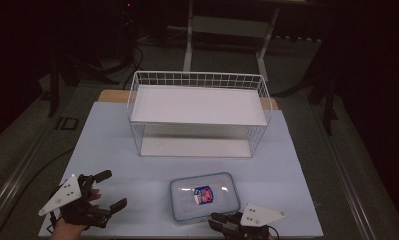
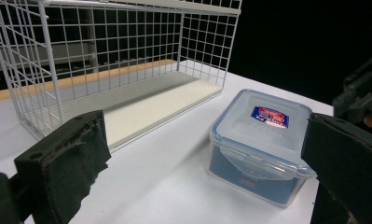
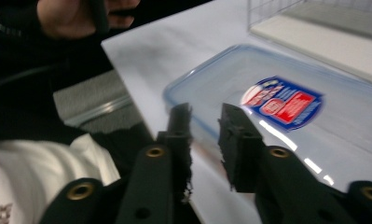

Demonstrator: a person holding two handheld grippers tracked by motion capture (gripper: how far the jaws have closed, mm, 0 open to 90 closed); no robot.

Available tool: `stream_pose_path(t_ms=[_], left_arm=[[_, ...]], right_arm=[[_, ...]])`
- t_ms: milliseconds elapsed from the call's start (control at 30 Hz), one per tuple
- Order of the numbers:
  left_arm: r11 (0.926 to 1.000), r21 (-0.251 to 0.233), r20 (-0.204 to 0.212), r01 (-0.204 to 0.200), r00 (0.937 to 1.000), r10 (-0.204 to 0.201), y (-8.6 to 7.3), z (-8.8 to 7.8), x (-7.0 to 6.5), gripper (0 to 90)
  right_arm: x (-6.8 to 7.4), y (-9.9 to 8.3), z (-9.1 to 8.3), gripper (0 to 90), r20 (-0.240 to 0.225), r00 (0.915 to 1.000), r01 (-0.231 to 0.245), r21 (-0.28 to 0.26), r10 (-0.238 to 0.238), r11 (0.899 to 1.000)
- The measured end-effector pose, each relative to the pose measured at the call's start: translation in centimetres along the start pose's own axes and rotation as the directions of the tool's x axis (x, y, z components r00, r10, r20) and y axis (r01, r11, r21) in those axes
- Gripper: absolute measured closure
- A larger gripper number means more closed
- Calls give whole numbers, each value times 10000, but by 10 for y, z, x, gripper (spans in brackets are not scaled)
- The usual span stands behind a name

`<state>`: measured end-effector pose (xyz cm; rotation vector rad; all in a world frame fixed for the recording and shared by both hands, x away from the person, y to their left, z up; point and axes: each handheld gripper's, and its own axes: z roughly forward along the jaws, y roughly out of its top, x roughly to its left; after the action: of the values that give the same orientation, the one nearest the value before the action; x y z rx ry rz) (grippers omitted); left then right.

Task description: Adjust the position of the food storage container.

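The lidded plastic container sits at six o'clock on the table, in front of the wire shelf. The left gripper hangs wide open at eight o'clock; the right gripper, jaws narrowly parted and empty, hovers at its near edge. It looks rigid, light and smooth-sided, so slippery; gripping across a lid rim or latch would likely hold best.

This is looking like a lab or test room set up for recording. A white worktop is sitting under light while the surroundings are lying in darkness. At twelve o'clock a metal stand is rising from a grey floor, and at eleven o'clock cables are trailing beside a glowing red light.
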<state>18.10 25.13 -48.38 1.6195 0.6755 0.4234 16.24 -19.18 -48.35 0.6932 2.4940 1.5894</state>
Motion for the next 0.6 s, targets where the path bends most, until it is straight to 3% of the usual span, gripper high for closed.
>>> stream_pose_path(t_ms=[67, 233, 367, 600], left_arm=[[10000, 18, 11, -9, 10000, 9, 0, 0, 0, 7], [10000, 63, 26, -55, 10000, 55, 0, 0, 0, 8], [9999, 84, 54, -61, 10000, 61, 0, 0, 0, 8], [9999, 114, 53, -95, 9999, 95, -1, 0, 1, 8]], right_arm=[[2, -2, 4, 895, -147, 9997, 223, 242, -219, 9995], [3, -10, 22, 899, -534, 9978, 453, 1242, -389, 9912], [-1, -16, 34, 899, -403, 9985, 451, 1915, -380, 9805], [-9, -20, 42, 899, 18, 9970, 755, 2314, -780, 9699]])
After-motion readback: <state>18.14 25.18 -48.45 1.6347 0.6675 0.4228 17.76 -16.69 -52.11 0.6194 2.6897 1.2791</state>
